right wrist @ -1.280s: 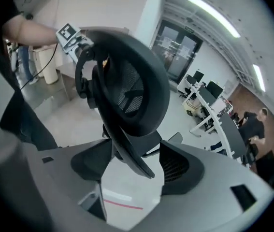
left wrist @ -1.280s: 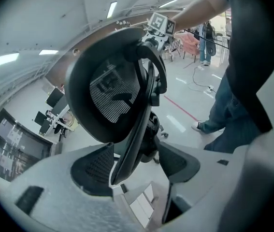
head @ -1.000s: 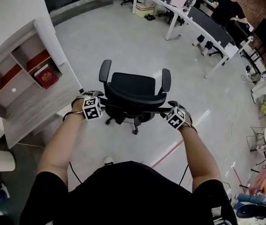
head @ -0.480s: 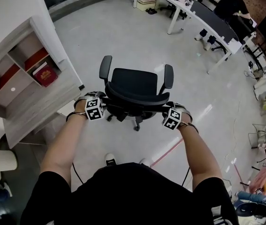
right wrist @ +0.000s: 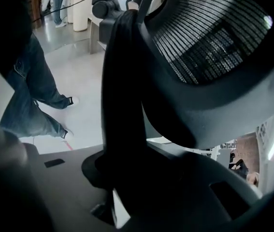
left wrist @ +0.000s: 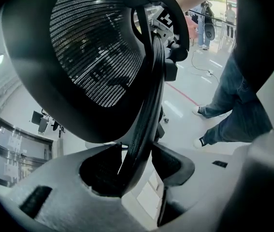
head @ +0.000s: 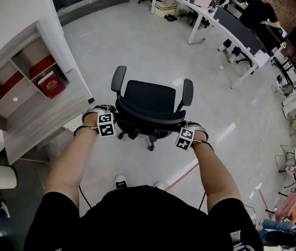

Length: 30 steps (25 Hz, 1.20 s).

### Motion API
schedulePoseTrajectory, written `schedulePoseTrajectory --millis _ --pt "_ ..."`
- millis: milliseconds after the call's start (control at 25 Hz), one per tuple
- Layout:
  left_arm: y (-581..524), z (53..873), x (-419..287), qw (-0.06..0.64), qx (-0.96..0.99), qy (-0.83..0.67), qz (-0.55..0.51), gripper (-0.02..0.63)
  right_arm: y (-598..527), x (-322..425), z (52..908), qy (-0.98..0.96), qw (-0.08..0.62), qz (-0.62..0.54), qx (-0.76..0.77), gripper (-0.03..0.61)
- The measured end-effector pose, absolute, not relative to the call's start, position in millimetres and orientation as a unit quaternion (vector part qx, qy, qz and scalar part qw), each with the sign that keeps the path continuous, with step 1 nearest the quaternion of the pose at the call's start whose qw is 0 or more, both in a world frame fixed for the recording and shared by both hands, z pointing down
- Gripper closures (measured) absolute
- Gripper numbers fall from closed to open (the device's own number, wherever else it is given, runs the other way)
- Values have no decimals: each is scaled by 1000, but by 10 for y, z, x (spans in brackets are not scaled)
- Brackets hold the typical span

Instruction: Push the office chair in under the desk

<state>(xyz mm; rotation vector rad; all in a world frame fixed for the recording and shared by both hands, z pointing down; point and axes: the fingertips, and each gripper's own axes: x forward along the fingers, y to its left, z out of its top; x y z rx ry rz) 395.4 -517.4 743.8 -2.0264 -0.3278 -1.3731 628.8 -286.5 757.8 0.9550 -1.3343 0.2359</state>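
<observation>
The black office chair [head: 149, 95] stands on the open grey floor, facing away from me, with its mesh backrest [head: 150, 116] nearest. My left gripper [head: 114, 121] is at the backrest's left end. Its jaws are closing with the backrest rim [left wrist: 149, 95] between them, and a slit of light still shows beside the rim. My right gripper [head: 181, 128] is at the right end. Its jaws are closing too, and the dark rim [right wrist: 122, 95] fills the gap between them. The long desk [head: 231, 25] lies far off at the upper right.
A wooden shelf unit [head: 27, 98] with red books stands close on the left. Other chairs and a person [head: 257, 9] are at the long desk. A red line [head: 181, 174] crosses the floor near my feet. Cluttered goods line the right edge.
Both grippers have drawn in against the two ends of the backrest. The right one has dropped slightly lower in view. The chair stays in about the same spot.
</observation>
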Motion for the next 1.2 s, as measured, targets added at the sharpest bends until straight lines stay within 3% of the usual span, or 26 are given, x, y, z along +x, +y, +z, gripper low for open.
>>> schedulePoseTrajectory --millis 440,760,1200 --pt "-5152 7459 3896 372 -738 -153 -542 449 -2843 6257 7571 -596 670 101 430 479" --pt "-5220 7701 3867 440 -667 -201 -567 509 -2836 6161 7570 -604 661 98 434 480" --pt "-5211 7730 3850 450 -673 -182 -558 519 -2807 6136 7575 -599 665 100 434 480"
